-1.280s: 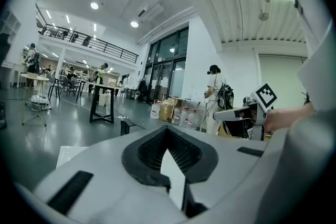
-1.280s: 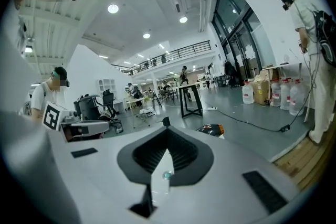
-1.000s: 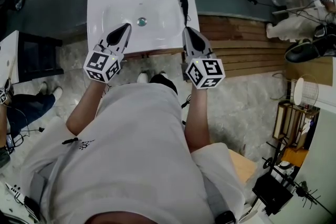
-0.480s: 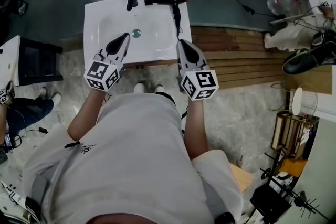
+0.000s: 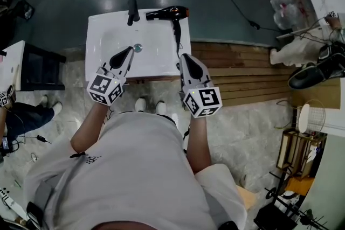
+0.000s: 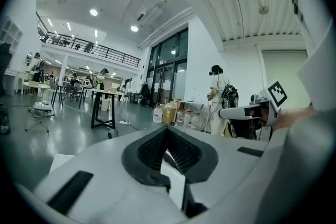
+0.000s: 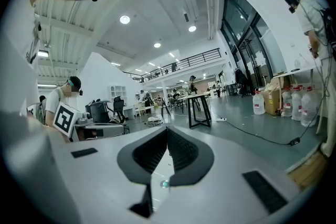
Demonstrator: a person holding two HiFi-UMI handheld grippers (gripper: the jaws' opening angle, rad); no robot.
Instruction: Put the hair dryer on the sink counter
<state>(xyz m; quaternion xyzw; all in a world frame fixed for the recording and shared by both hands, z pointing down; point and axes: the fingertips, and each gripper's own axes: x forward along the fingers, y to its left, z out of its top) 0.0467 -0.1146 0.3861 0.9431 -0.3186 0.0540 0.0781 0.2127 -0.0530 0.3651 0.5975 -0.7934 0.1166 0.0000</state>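
Evidently done: hair dryer (image 5: 170,13) rests on the tabletop (image 5: 160,43), upper centre; left tongs (image 5: 129,49) and right tongs (image 5: 183,56) closed, empty.

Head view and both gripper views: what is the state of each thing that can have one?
hair dryer: lying on its side at the back right corner of the sink counter, held by nothing.
left gripper: shut, empty.
right gripper: shut, empty.
faucet: upright at the back rim; running water cannot be told.
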